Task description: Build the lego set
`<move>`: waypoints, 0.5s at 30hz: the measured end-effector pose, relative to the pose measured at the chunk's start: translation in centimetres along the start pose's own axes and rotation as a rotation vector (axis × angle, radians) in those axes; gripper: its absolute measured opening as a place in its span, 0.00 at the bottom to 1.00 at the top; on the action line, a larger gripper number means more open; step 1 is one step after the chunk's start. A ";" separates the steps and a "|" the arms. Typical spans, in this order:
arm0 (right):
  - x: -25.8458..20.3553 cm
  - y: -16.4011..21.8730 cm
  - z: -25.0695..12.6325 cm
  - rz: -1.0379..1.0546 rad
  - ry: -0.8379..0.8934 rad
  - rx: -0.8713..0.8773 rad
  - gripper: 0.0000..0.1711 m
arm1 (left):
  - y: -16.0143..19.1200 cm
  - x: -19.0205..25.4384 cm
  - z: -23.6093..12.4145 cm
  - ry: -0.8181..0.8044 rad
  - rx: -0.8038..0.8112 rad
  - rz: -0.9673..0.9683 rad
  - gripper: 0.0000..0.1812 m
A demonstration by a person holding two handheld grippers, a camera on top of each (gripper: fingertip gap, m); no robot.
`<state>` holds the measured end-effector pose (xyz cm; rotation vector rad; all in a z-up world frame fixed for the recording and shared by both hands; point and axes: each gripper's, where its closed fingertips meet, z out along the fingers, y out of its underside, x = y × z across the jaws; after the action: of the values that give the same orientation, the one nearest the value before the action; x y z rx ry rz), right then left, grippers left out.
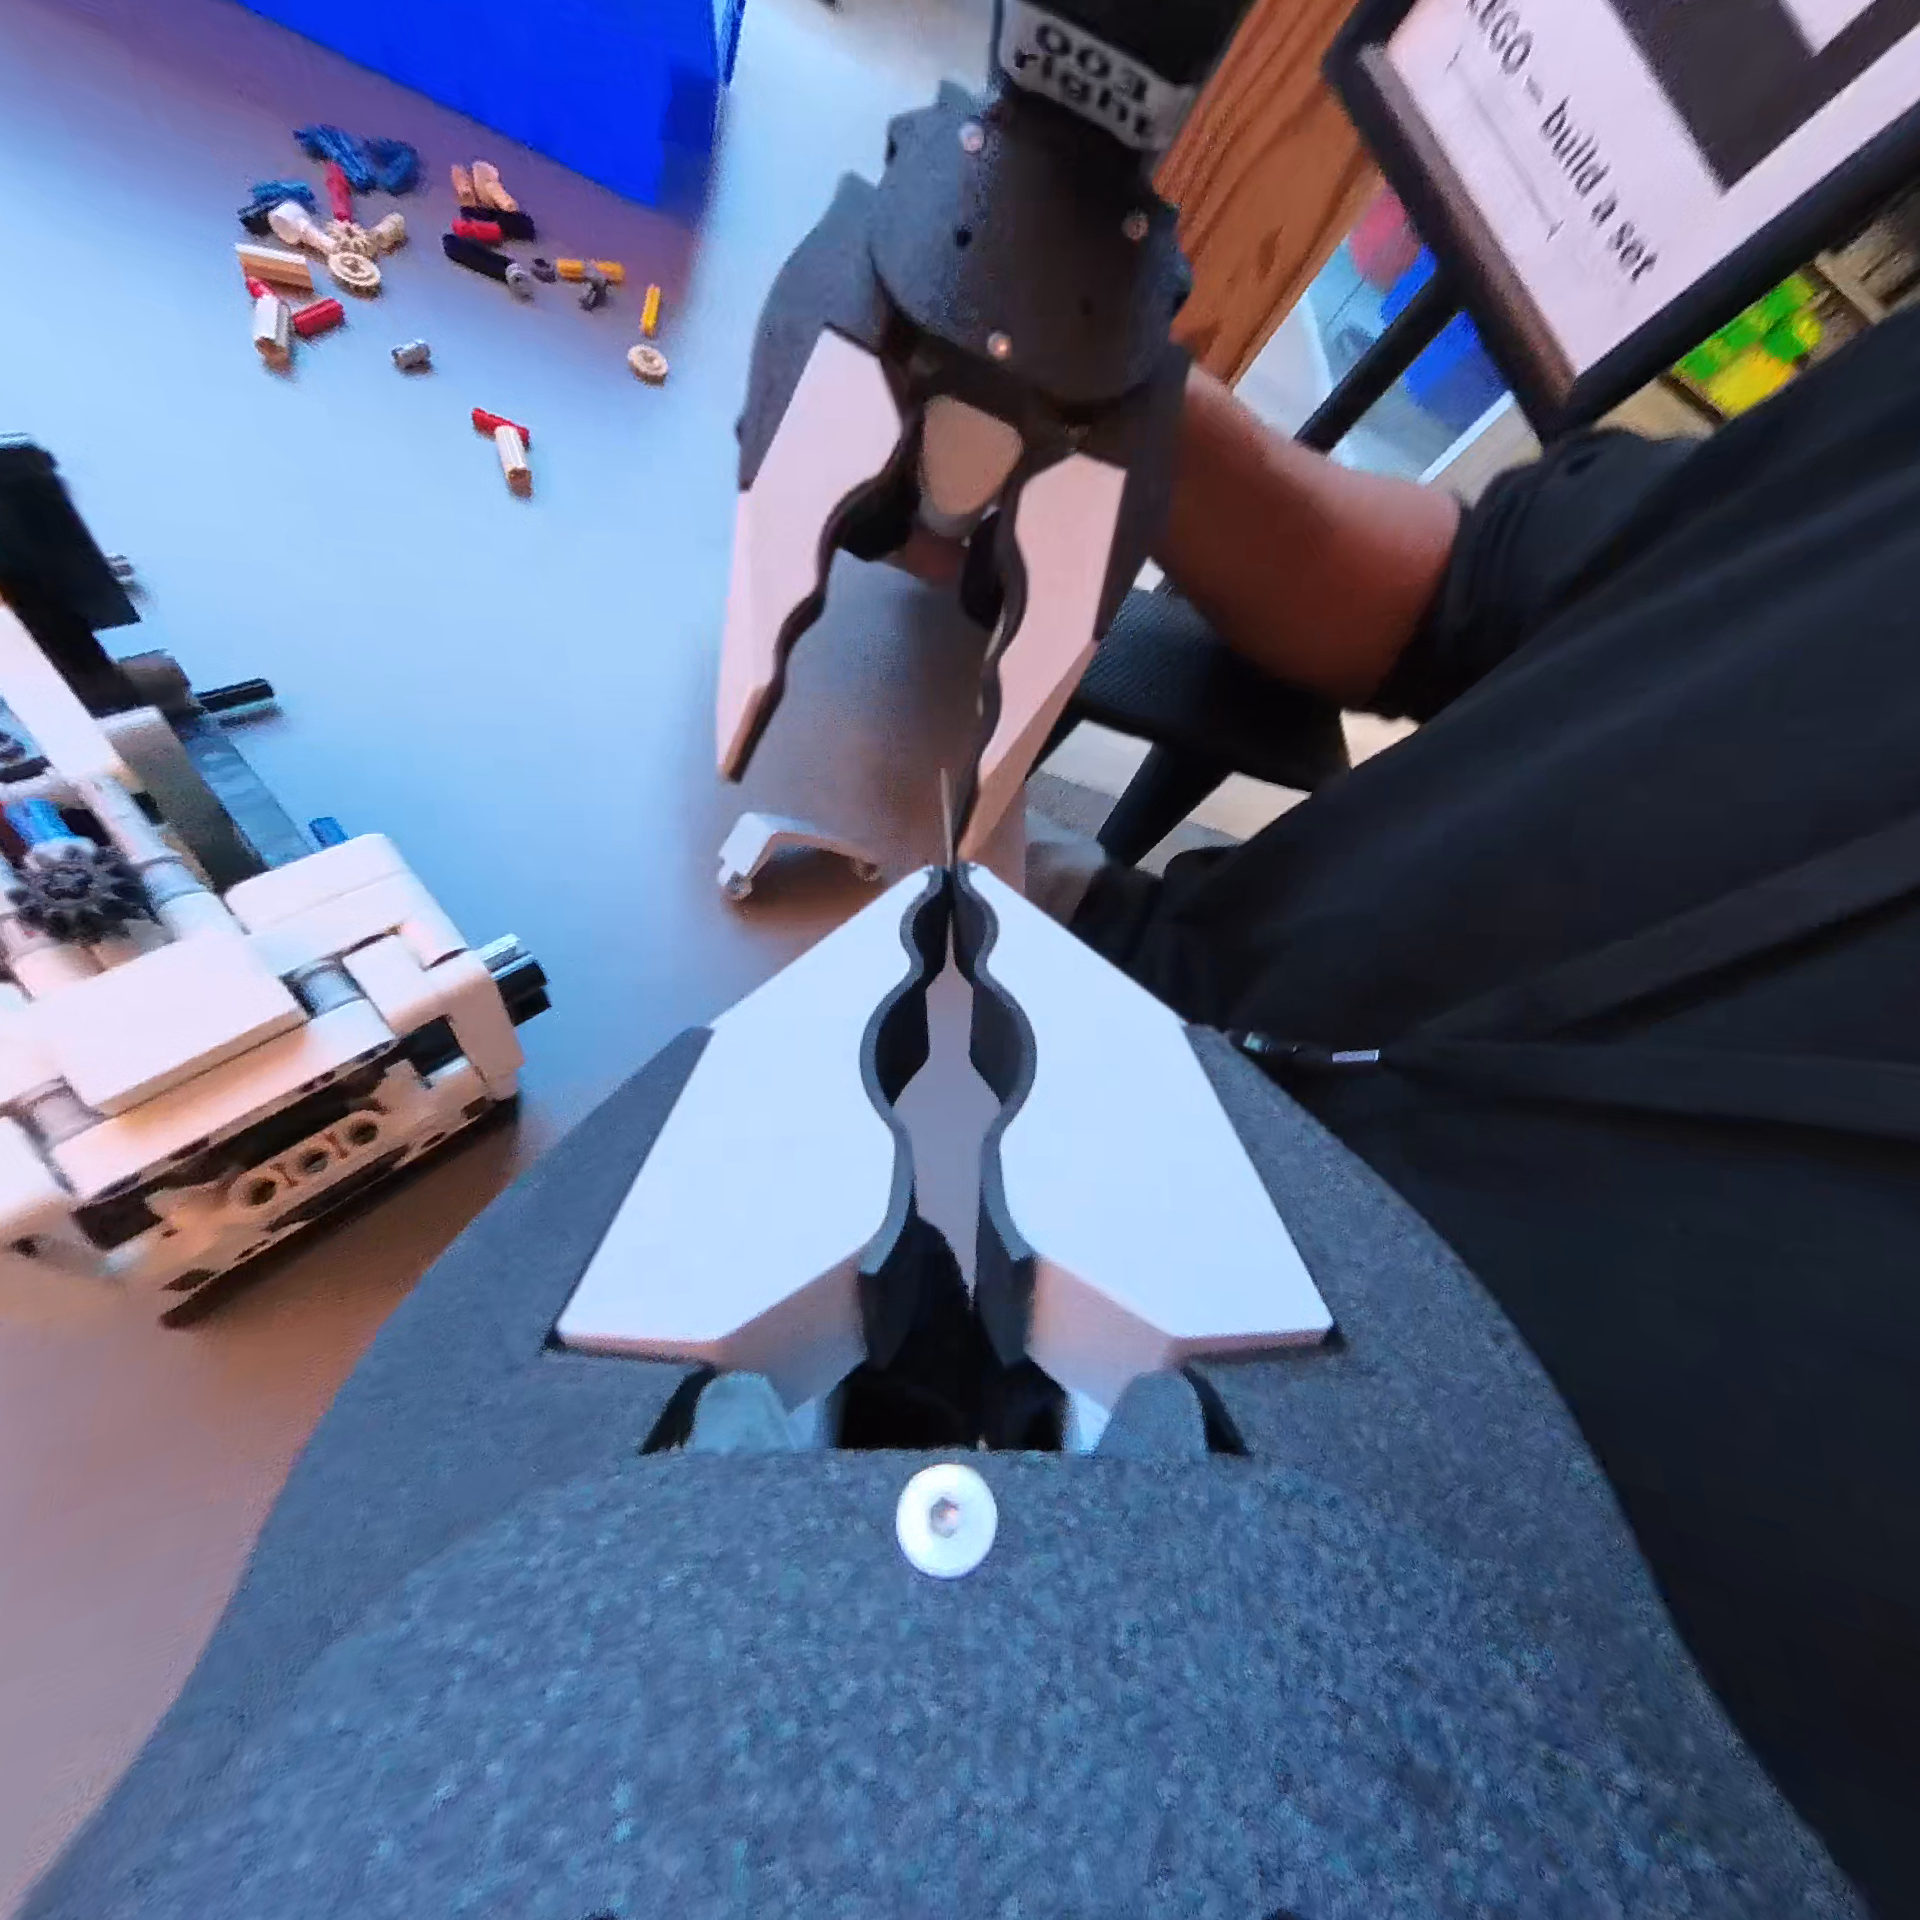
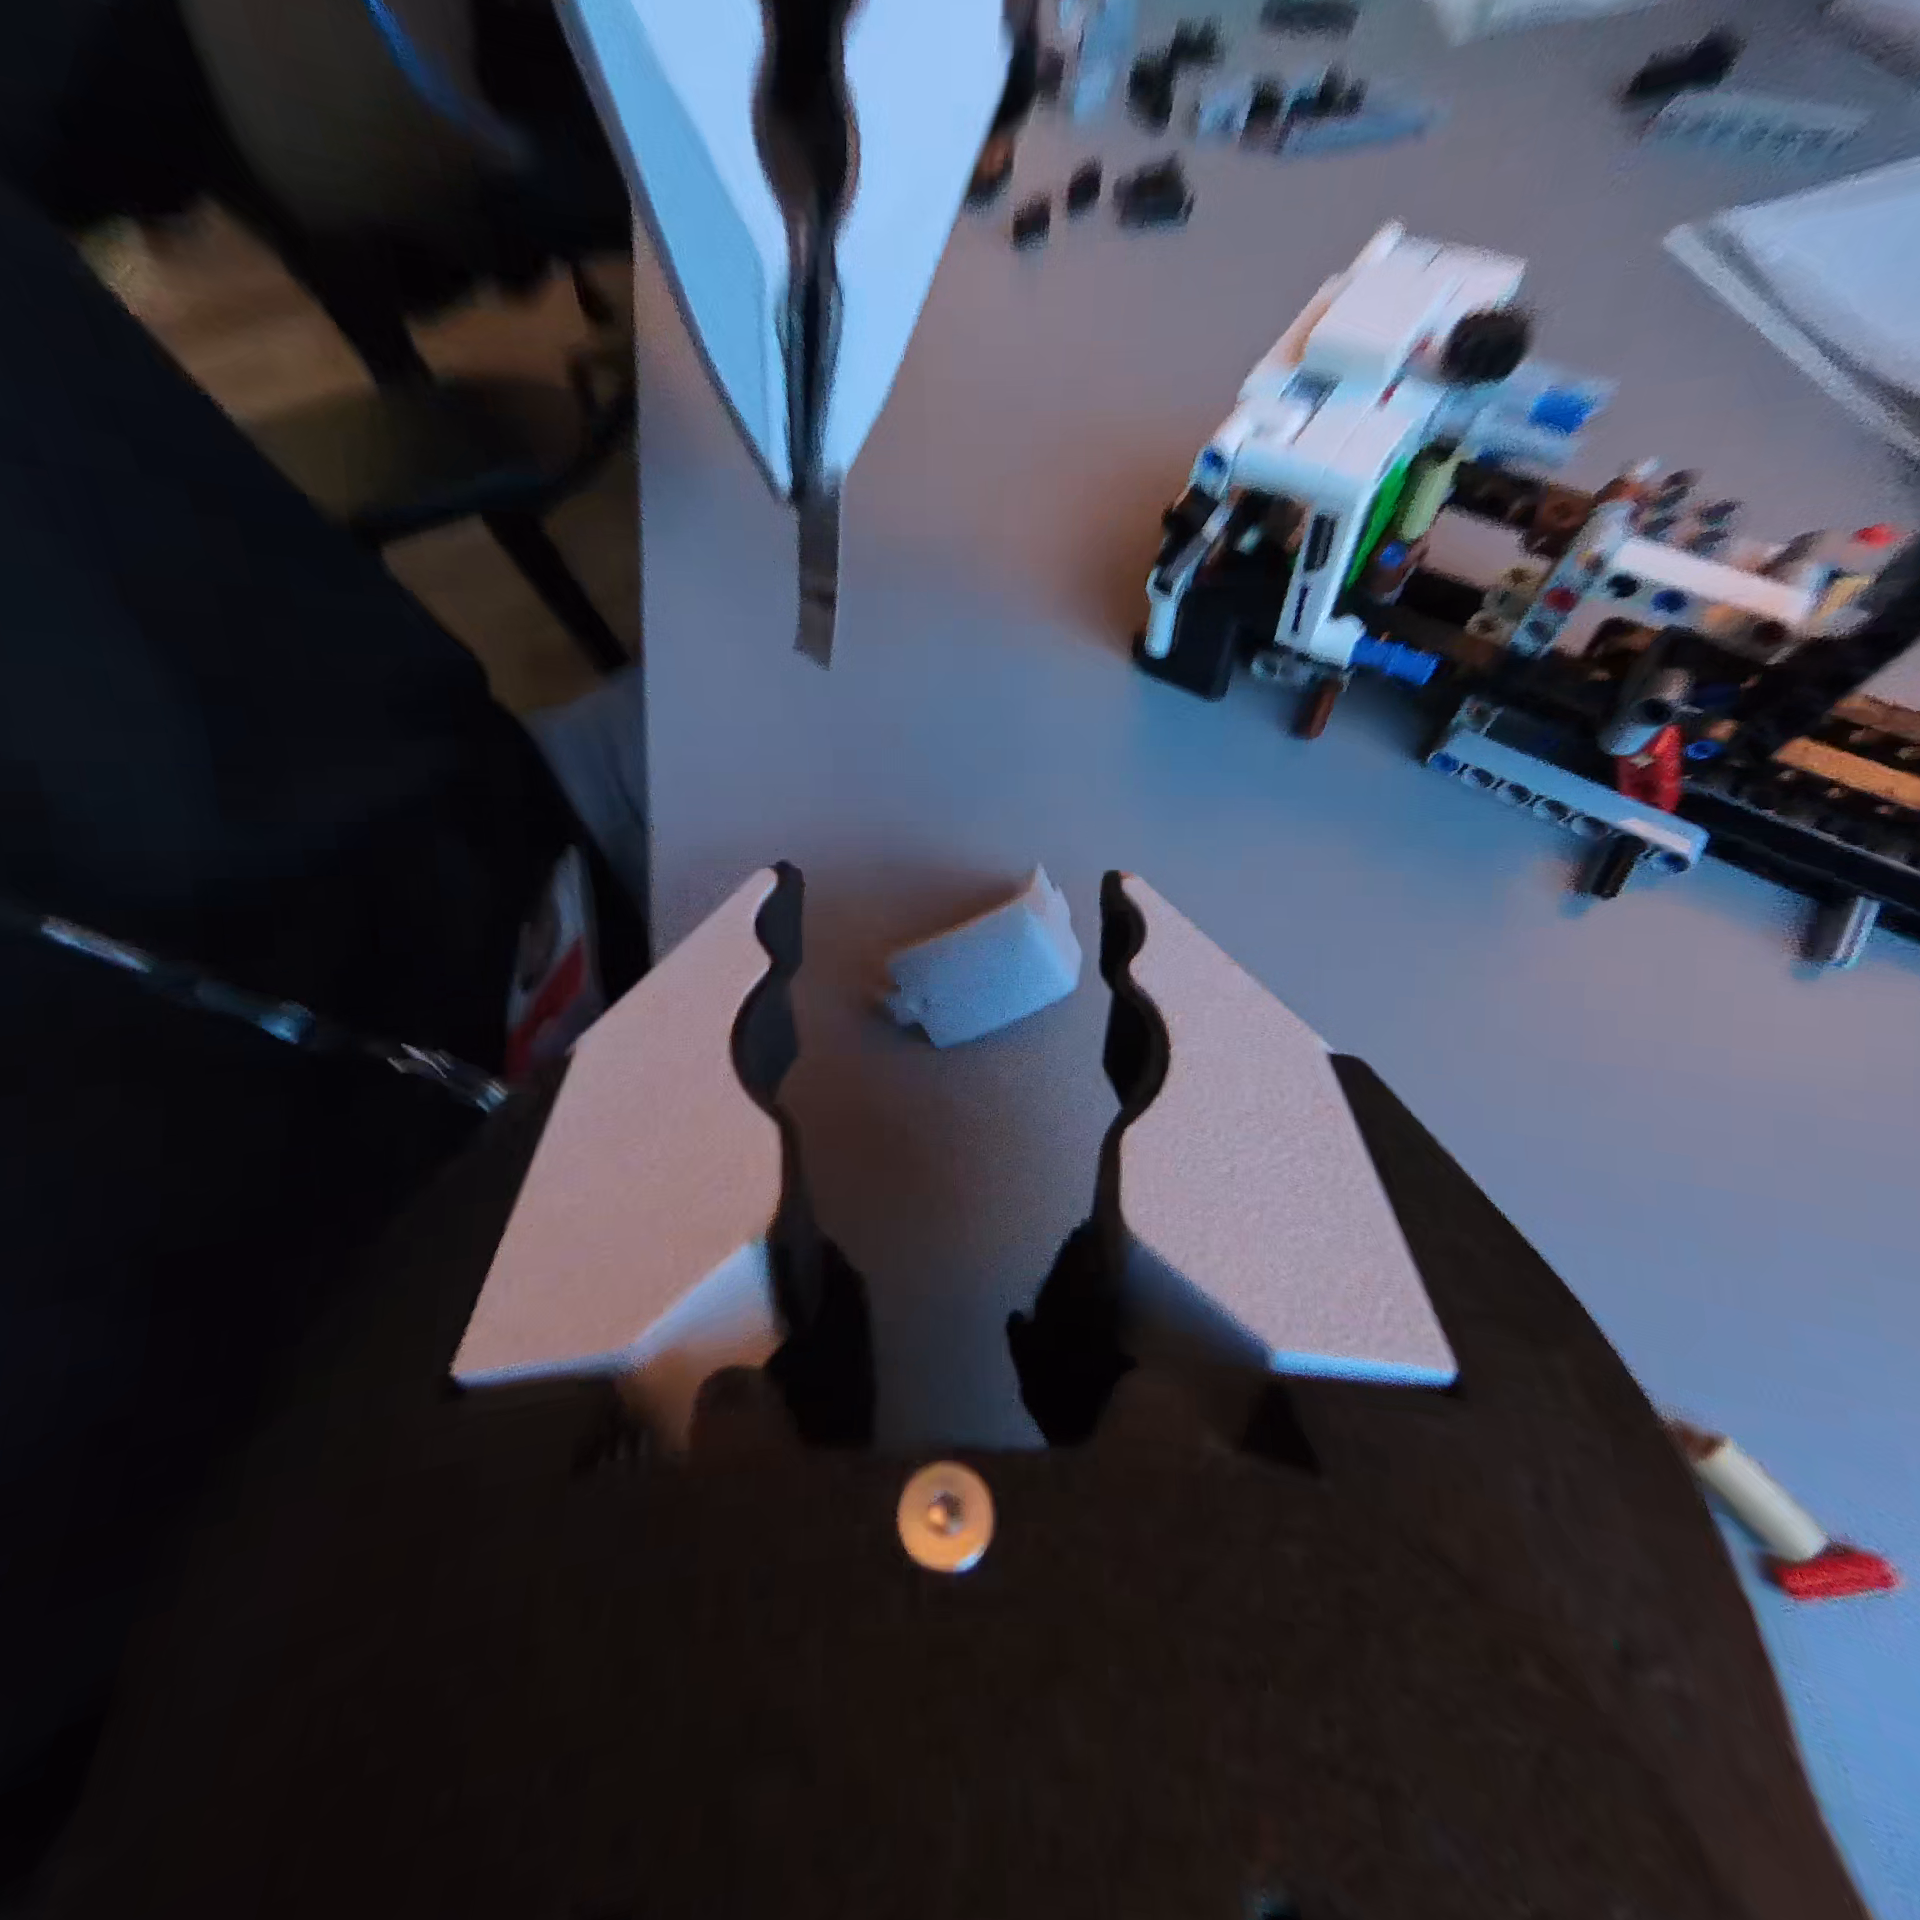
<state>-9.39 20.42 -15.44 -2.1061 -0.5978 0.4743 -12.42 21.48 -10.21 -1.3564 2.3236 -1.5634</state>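
the left gripper (image 1: 951,878) has smooth white fingers with wavy black inner edges, pressed together on a thin flat grey strip (image 2: 816,566). the right gripper (image 2: 951,883) is spread wide, hanging tilted over a small curved white lego piece (image 2: 982,971) on the matte grey table (image 2: 1039,727). the blocky white lego truck (image 2: 1351,488) stands well apart.

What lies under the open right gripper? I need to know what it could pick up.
A white curved piece lies on the table below the right gripper, between its open fingers. Whatever is beneath the piece is hidden.
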 end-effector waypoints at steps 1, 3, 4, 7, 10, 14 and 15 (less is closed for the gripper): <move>-0.3 -0.8 -0.7 0.051 -0.010 0.078 0.29 | -0.1 0.1 0.1 0.006 0.018 -0.014 0.00; -1.0 -2.1 -2.1 0.190 -0.086 0.233 0.21 | -0.1 0.2 0.5 0.022 0.038 -0.036 0.00; -1.6 -2.6 -2.7 0.260 -0.153 0.303 0.19 | -0.2 0.4 0.6 0.039 0.048 -0.048 0.00; -2.6 -3.2 -3.4 0.360 -0.256 0.404 0.16 | -0.2 0.5 1.1 0.045 0.048 -0.049 0.00; -3.3 -3.2 -3.2 0.321 -0.248 0.384 0.14 | -0.3 0.8 1.6 0.057 0.035 -0.040 0.00; -2.8 -3.3 -3.4 0.340 -0.236 0.401 0.11 | -0.1 1.0 2.4 0.062 0.001 -0.020 0.00; -2.8 -3.2 -3.4 0.341 -0.236 0.395 0.11 | -0.1 1.2 2.6 0.065 -0.005 -0.016 0.00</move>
<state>-10.62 18.23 -10.63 -1.7846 -0.2439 0.9613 -11.89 18.77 -10.97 -1.3487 2.3605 -1.6316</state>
